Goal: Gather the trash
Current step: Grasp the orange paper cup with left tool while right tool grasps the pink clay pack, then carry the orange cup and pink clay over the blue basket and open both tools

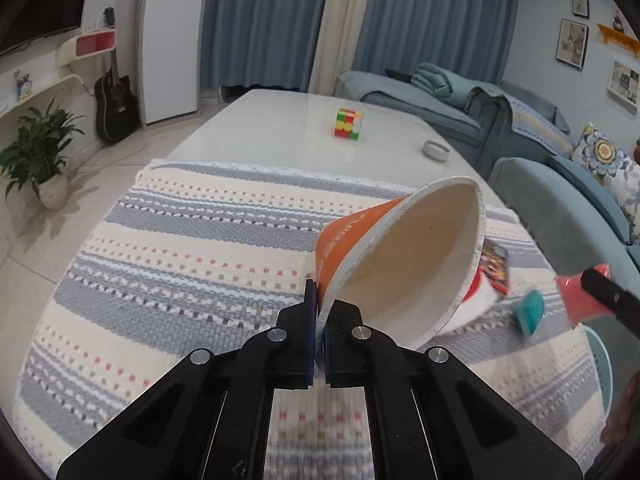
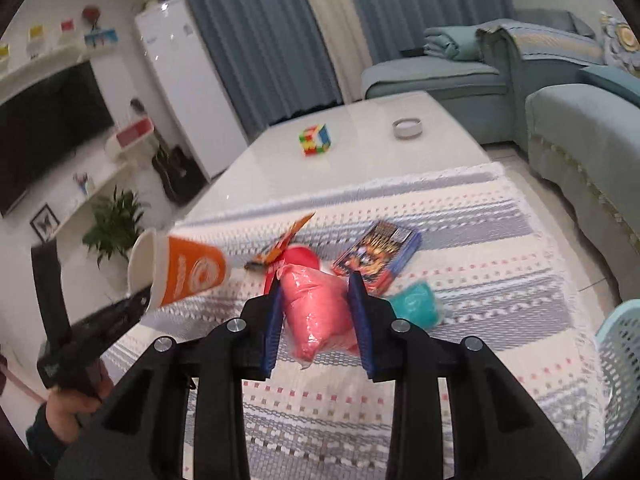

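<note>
left hand-held gripper (image 1: 319, 322): clenched on rim of orange paper cup (image 1: 404, 256), tilted above striped cloth (image 1: 180, 248) | right hand-held gripper (image 2: 318, 308): grasping pink bag (image 2: 316, 316) | teal wad (image 2: 414, 304), snack packet (image 2: 376, 256): on cloth | basket (image 2: 618, 344): right edge of surface

Blue curtains (image 1: 264, 20) hang behind a white table (image 1: 280, 120) in a living room with pale tiled floor (image 1: 100, 168). A teal sofa (image 1: 440, 104) lines the right; a guitar (image 1: 116, 104), potted plant (image 1: 40, 152) and white refrigerator (image 1: 168, 40) stand left.

Home living room, sofa (image 1: 460, 116), guitar (image 1: 116, 108), television (image 2: 44, 136)
</note>
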`<action>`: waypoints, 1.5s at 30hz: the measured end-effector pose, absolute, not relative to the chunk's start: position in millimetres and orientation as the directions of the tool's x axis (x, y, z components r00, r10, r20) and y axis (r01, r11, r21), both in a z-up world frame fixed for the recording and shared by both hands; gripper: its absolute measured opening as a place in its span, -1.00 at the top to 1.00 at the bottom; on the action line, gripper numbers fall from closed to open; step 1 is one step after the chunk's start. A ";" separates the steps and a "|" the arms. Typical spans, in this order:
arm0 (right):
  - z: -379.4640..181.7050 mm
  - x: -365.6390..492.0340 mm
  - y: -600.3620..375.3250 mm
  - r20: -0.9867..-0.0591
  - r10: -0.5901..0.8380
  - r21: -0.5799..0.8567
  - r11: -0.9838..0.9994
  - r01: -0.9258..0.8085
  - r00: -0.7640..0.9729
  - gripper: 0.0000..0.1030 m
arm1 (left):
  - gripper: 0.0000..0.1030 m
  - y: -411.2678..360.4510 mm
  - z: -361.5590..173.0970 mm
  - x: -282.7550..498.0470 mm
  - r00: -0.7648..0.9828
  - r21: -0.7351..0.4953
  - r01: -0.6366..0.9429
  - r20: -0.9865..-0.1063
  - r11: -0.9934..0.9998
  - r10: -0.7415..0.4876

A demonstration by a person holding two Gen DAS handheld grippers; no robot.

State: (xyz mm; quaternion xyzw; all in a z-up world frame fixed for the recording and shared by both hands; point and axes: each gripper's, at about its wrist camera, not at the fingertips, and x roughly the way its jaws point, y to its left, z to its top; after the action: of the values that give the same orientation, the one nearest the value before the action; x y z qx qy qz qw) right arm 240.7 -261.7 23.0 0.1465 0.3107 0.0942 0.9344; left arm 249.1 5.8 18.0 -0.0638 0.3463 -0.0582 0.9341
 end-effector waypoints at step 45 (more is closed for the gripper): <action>25.6 39.2 -417.8 -0.400 -0.277 0.307 0.858 0.413 0.874 0.44 | 0.98 -194.2 79.7 131.7 0.725 -0.123 0.387 -0.572 0.914 -0.384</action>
State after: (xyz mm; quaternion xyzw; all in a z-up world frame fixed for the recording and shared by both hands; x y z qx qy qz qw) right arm 39.2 -417.8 25.6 0.1951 0.1734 -0.1820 0.9480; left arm 131.7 -194.2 79.7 0.0024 0.3076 -0.2074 0.9286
